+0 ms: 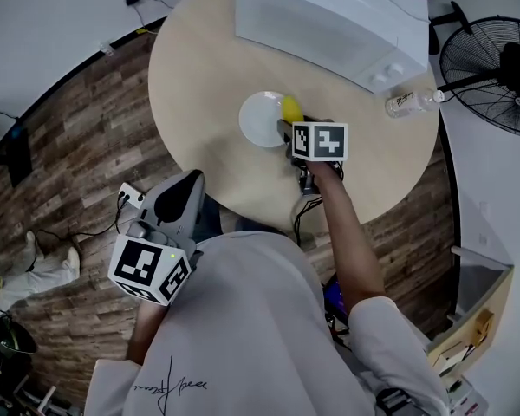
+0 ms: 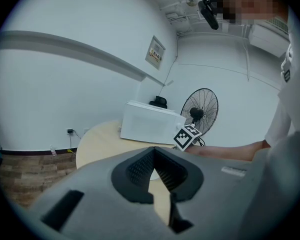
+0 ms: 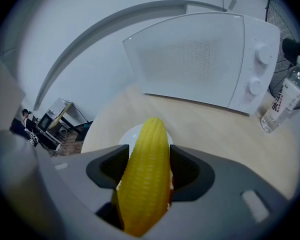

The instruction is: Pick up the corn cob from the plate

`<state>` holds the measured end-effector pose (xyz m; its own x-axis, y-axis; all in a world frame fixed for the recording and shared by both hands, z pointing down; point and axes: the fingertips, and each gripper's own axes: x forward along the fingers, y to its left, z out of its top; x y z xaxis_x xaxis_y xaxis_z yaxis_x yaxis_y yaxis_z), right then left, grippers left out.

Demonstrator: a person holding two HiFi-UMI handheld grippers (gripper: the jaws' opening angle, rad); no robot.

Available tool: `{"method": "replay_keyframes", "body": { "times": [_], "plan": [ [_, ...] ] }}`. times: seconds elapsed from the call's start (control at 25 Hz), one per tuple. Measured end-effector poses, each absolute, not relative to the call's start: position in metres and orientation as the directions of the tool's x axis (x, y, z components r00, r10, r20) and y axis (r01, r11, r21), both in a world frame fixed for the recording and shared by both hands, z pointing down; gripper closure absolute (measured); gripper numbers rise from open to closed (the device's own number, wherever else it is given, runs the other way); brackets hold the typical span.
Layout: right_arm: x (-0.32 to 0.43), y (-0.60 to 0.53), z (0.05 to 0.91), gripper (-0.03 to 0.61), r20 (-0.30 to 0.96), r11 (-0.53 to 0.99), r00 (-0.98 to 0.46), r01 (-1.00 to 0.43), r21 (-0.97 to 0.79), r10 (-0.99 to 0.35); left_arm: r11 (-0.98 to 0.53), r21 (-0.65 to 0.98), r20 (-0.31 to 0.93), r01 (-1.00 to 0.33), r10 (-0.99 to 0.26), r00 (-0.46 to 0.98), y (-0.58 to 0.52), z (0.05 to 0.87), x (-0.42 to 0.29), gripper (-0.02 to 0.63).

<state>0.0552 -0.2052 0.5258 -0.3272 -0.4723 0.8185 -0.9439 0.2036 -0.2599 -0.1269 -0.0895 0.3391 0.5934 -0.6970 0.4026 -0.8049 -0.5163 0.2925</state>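
We see a round worktop [image 1: 199,85] of pale, smooth wood-look board, standing on a floor [image 1: 87,146] of mottled brown planks. At its far side sits a boxy white microwave [image 3: 200,59] with a finely dotted door panel and two round knobs down its right side. A clear plastic bottle [image 3: 282,101] with a white cap is just beside the microwave, upright in the right gripper view. A black wire-cage fan [image 1: 494,72] stands off the worktop to the right. Near the middle of the worktop lies a small, round, glossy white plate [image 1: 258,121].

The right hand-held gripper [image 3: 149,170] is matte grey plastic with dark ribbed pads, and it carries a cube with black-and-white square markers. Its jaws stand wide and press on either side of the corn cob [image 3: 146,149], which runs lengthwise between them. The cob is bright yellow, long and tapered to a rounded tip, and it is covered in neat rows of small bumpy kernels with a slightly waxy sheen. It hangs over the right edge of the plate in the head view. We cannot tell whether its tip touches the plate.

The left hand-held gripper [image 2: 154,171], of the same grey build, is held low near the worktop's near edge, well apart from the plate. Its ribbed pads meet at the tips with nothing between them.
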Motion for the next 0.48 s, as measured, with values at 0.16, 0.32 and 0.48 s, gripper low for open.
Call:
{"method": "replay_keyframes", "body": {
  "times": [0.16, 0.32, 0.48],
  "plan": [
    [0.061, -0.204, 0.521, 0.308, 0.809, 0.206, -0.331, -0.943, -0.262, -0.486, -0.518, 0.292, 0.397, -0.804, -0.699, 0.595, -0.089, 0.339, -0.122, 0.615],
    [0.064, -0.197, 0.517, 0.308, 0.803, 0.203, -0.338, -0.941, -0.272, -0.492, -0.52, 0.295, 0.388, -0.801, -0.701, 0.598, -0.084, 0.337, -0.119, 0.615],
    [0.069, -0.192, 0.513, 0.308, 0.793, 0.207, -0.347, -0.937, -0.28, -0.501, -0.526, 0.296, 0.383, -0.797, -0.699, 0.604, -0.081, 0.339, -0.112, 0.615]
  ]
}}
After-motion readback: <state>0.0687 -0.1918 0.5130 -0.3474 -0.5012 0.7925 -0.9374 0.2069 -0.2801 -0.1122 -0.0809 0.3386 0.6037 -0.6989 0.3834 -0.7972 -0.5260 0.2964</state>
